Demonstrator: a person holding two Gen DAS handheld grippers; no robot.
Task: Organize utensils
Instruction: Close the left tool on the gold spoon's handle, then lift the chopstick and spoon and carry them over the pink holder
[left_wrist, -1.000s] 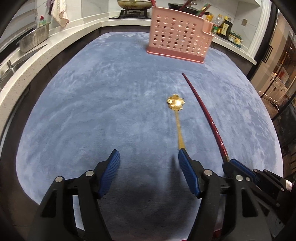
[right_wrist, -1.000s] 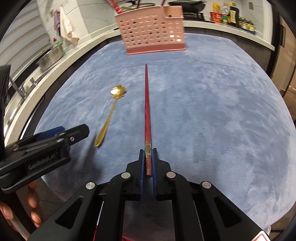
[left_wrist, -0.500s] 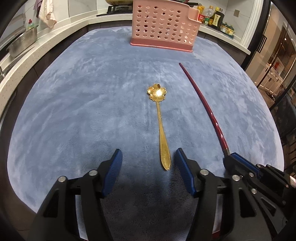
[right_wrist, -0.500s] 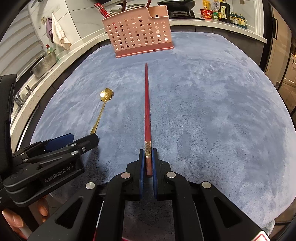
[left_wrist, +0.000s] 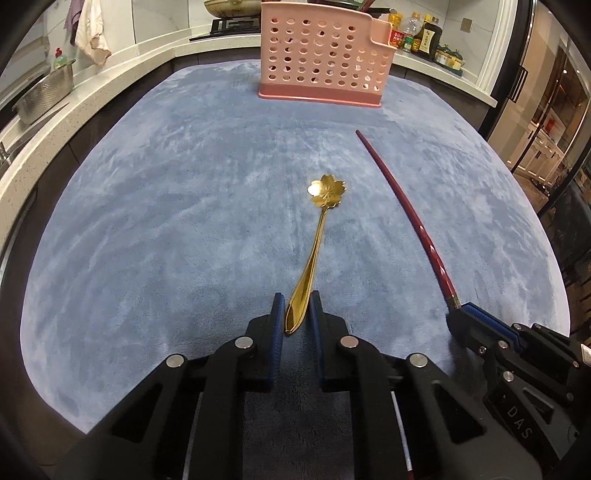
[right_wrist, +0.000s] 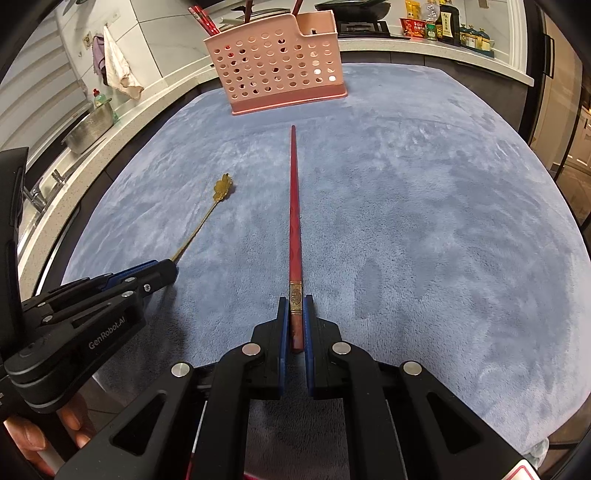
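The left gripper (left_wrist: 297, 306) is being held tilted down toward the blue mat (left_wrist: 184, 221) on the counter; its fingers have just been closing and are now being pressed narrowly around the handle end of the gold spoon (left_wrist: 317, 240), whose flower-shaped bowl is pointing toward the pink utensil basket (left_wrist: 321, 55). The right gripper (right_wrist: 295, 314), tilted likewise, is being kept clamped on the red chopstick (right_wrist: 294, 206), which is being aimed at the basket.
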